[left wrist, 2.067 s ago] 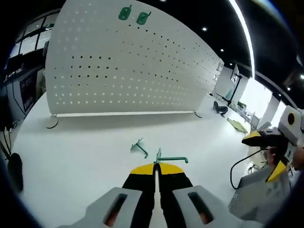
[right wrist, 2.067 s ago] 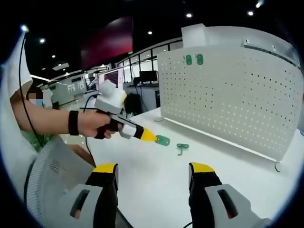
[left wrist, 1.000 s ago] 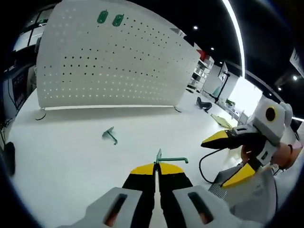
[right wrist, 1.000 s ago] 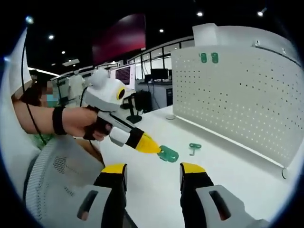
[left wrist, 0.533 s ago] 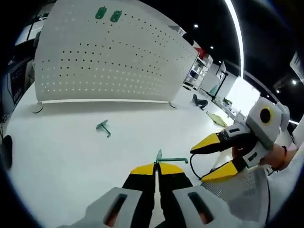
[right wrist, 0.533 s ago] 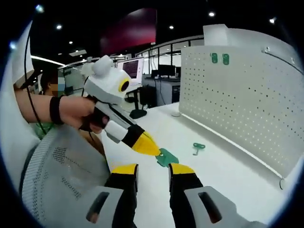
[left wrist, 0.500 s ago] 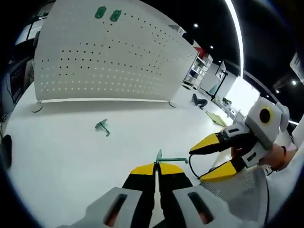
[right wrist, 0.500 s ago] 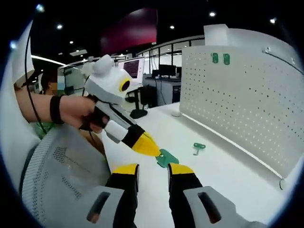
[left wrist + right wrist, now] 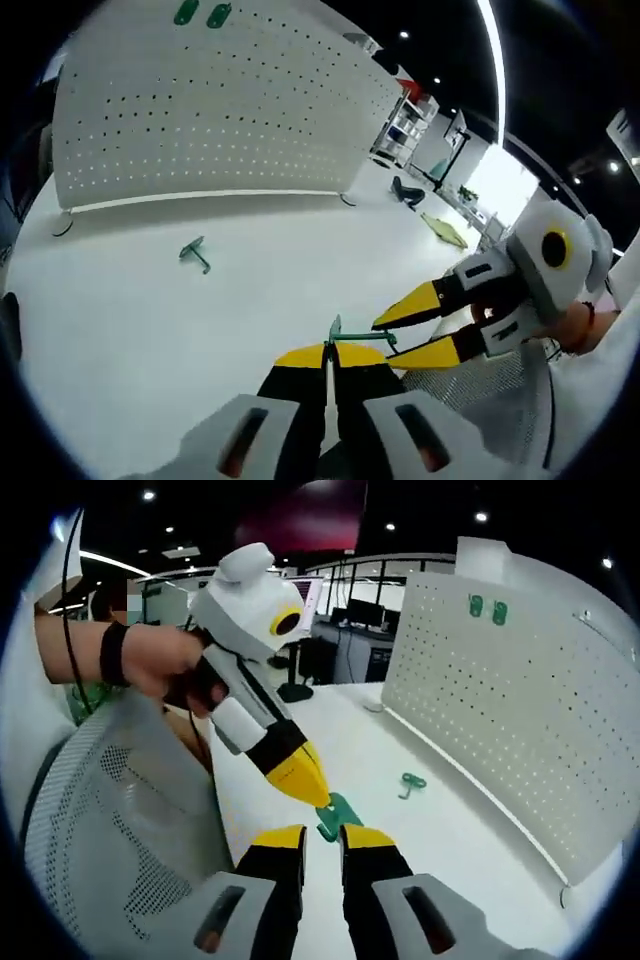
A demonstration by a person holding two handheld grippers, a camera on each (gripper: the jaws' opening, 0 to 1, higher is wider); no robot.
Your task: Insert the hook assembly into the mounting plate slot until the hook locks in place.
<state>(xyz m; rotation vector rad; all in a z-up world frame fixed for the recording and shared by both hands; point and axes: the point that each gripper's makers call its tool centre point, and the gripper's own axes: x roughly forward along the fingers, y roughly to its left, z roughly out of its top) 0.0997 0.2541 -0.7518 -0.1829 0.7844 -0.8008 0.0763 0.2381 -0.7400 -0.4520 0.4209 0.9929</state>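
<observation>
My left gripper (image 9: 327,350) is shut on a green hook piece (image 9: 358,336), held out in the air in front of me. My right gripper (image 9: 388,342) comes in from the right, its yellow jaws closed in on the far end of that same piece. In the right gripper view, the green piece (image 9: 336,813) sits between my right gripper's (image 9: 322,835) narrow-set jaws, with the left gripper's yellow tip (image 9: 303,778) pinching it from above. The white pegboard (image 9: 230,110) stands behind, with two green hook pieces (image 9: 200,14) mounted near its top.
A second loose green hook (image 9: 193,252) lies on the white table (image 9: 120,330) between me and the pegboard, also seen as a green hook (image 9: 410,782) in the right gripper view. A grey mesh chair back (image 9: 110,820) and a person's hand (image 9: 150,660) are at the left.
The right gripper moved in toward the left gripper and its jaws narrowed from wide apart to closing around the held green piece. The left gripper stayed shut on the piece.
</observation>
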